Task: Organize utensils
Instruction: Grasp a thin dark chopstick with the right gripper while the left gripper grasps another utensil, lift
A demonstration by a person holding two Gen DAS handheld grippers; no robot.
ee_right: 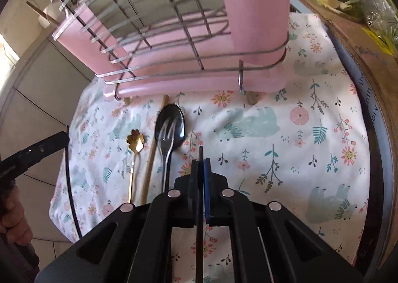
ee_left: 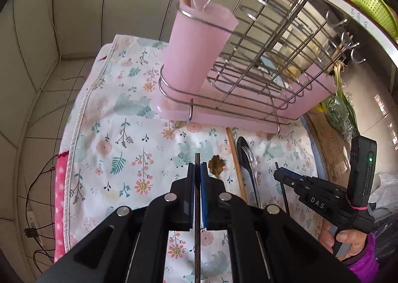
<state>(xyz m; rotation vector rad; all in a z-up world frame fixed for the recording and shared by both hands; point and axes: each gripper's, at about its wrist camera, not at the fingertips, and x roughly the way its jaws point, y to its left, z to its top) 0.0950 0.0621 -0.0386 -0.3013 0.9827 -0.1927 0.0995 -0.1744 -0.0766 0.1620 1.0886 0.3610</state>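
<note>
Already, from my left gripper (ee_left: 197,166), clamped on a dark chopstick (ee_left: 197,208), the pink holder (ee_left: 196,52) ahead holds two utensils. From my right gripper (ee_right: 201,166), pinching another dark chopstick (ee_right: 199,233), gold spoon (ee_right: 135,142), wooden chopstick (ee_right: 154,148), fork (ee_right: 166,143) and black spoon (ee_right: 171,121) lie ahead-left, unsorted.

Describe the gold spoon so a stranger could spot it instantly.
Start at the pink dish rack standing on the floral cloth. Just in front lie several utensils side by side. The gold spoon is the outermost, beside the wooden chopstick, and the only one with a flower-shaped bowl.
</note>
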